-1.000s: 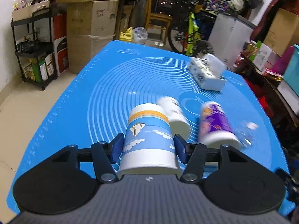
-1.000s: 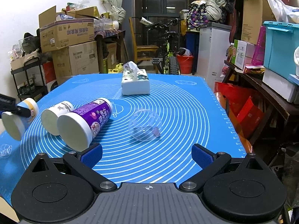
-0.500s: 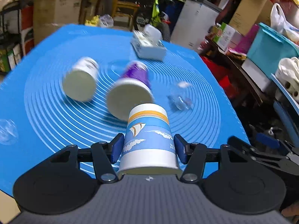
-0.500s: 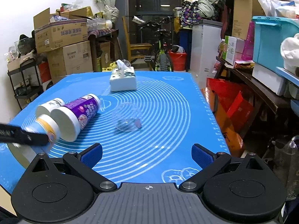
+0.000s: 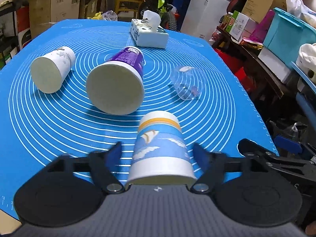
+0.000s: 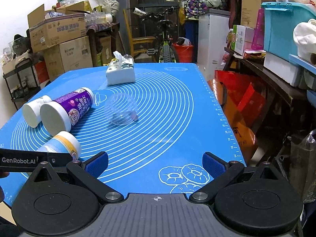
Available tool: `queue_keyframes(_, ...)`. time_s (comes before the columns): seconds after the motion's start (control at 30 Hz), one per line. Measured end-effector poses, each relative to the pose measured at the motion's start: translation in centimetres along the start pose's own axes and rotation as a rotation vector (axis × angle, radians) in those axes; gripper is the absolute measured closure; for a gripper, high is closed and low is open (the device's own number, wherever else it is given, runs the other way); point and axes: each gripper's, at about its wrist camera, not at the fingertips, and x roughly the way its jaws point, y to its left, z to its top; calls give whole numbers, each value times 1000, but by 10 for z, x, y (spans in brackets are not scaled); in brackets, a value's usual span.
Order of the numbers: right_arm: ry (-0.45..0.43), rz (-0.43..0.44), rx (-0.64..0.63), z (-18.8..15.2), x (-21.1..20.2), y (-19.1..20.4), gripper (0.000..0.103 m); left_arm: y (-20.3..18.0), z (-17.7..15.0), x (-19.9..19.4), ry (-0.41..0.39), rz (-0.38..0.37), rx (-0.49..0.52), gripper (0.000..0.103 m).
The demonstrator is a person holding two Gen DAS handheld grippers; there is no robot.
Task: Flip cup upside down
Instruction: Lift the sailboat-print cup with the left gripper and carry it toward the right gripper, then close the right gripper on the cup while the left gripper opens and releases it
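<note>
Between my left tongs: the sailboat cup (image 5: 161, 148) sits at 6 o'clock of the left view, wide rim toward my camera, narrow base pointing away at 12.
Left tongs (image 5: 158, 156): spread, a visible gap between each blue pad and the cup wall, so nothing is pinched; the pads look blurred.
Why so: I judge the cup is being let go low at the near edge of the bench (image 5: 227, 106), but whether it rests on its rim or side I cannot tell.
Right tongs (image 6: 156, 165): spread and holding nothing, parked at the near edge, I reckon to keep clear.
Seen from the right: cup (image 6: 63, 144) at 8 o'clock, tilted, base aimed up toward 2 o'clock.
Cup looks: paper, white rim band, blue sky with clouds and a sailboat, orange stripe by the white base.
Neighbours: purple cup (image 5: 118, 83) on its side at 11 o'clock, white cup (image 5: 52, 71) at 10, clear cup (image 5: 185, 85) at 1, tissue box (image 5: 149, 33) far at 12.
</note>
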Motion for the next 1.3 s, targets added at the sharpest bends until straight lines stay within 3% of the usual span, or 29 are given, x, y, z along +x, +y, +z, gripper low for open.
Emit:
queue_keyframes(0.47, -9, -3, -2, 0, -2, 1, 2, -1, -1, -8, -19, 12, 30, 11)
queue_keyframes(0.73, -32, 9, -9, 9, -17, 8, 2, 10, 6, -44, -98, 40, 51, 9)
queue_keyframes(0.93, -25, 79, -25, 25, -23, 25, 2, 39, 11, -74, -179, 122, 45, 9)
queue_keyframes(1.1, -12, 142, -56, 40, -22, 55, 2, 67, 16, -73, -187, 195, 19, 9)
queue_keyframes(1.3, 108, 225, -34, 57, 1, 91, 2, 95, 11, -51, -185, 267, 2, 9)
